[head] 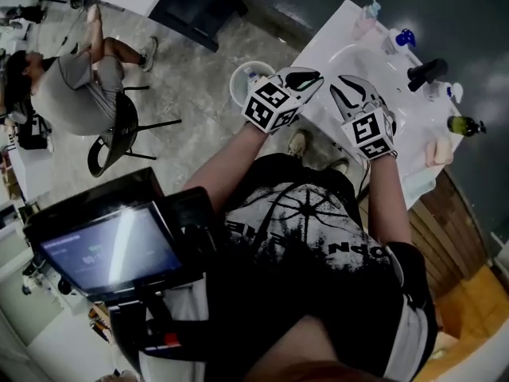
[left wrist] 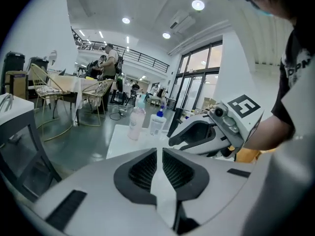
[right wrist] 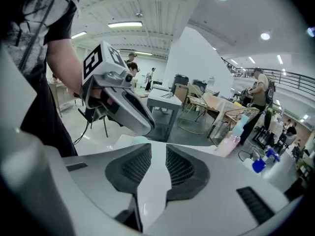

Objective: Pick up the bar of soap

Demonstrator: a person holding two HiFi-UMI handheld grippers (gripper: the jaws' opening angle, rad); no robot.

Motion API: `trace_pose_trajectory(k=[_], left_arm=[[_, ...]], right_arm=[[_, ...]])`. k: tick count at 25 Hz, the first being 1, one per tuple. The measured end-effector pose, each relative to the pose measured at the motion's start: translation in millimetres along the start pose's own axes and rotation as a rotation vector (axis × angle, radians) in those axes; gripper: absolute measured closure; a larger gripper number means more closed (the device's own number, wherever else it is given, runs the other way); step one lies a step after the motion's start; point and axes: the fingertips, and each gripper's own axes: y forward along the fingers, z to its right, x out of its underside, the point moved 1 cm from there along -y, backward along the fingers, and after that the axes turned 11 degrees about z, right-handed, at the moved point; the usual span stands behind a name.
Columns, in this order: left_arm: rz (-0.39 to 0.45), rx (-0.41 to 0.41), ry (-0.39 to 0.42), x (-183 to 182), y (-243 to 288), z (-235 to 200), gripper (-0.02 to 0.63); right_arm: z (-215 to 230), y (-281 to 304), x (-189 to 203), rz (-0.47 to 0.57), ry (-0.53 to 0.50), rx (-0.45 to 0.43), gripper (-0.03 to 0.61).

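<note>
Two empty grippers, left gripper [head: 307,78], right gripper [head: 342,87], fingers narrowly apart, one pink soap bar [head: 439,151]

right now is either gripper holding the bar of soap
No, the soap lies on the counter, away from the left gripper and right gripper.

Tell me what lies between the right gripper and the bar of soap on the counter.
Nothing stands there. In the head view, only bare white counter lies between the right gripper and the soap; the dark bottle stands farther away.

On the counter [head: 338,34] beside the sink [head: 367,60], the bar of soap [head: 439,151].
</note>
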Motion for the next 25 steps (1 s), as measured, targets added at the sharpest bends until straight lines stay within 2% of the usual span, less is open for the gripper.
trace_pose_trajectory(k=[4,10,16,25], left_arm=[[0.089,0.060,0.016,-35.3,-4.9,37.9,0.601],[0.168,0.165,0.055,-78.6,13.2,94.5,0.601],[0.191,0.284,0.100,-91.8,45.7,154.6,0.603],[0.193,0.413,0.095,-107.3,70.0,215.9,0.603]], right_arm=[[7.7,-42.3,-23.6,0.071,0.000,0.094,0.540],[27.5,-113.6,-30.5,0.107,-0.006,0.209,0.560],[46.6,-197.1,-16.7,0.125,0.083,0.384,0.563],[56.6,-305.9,3.7,0.105,0.143,0.597,0.563]])
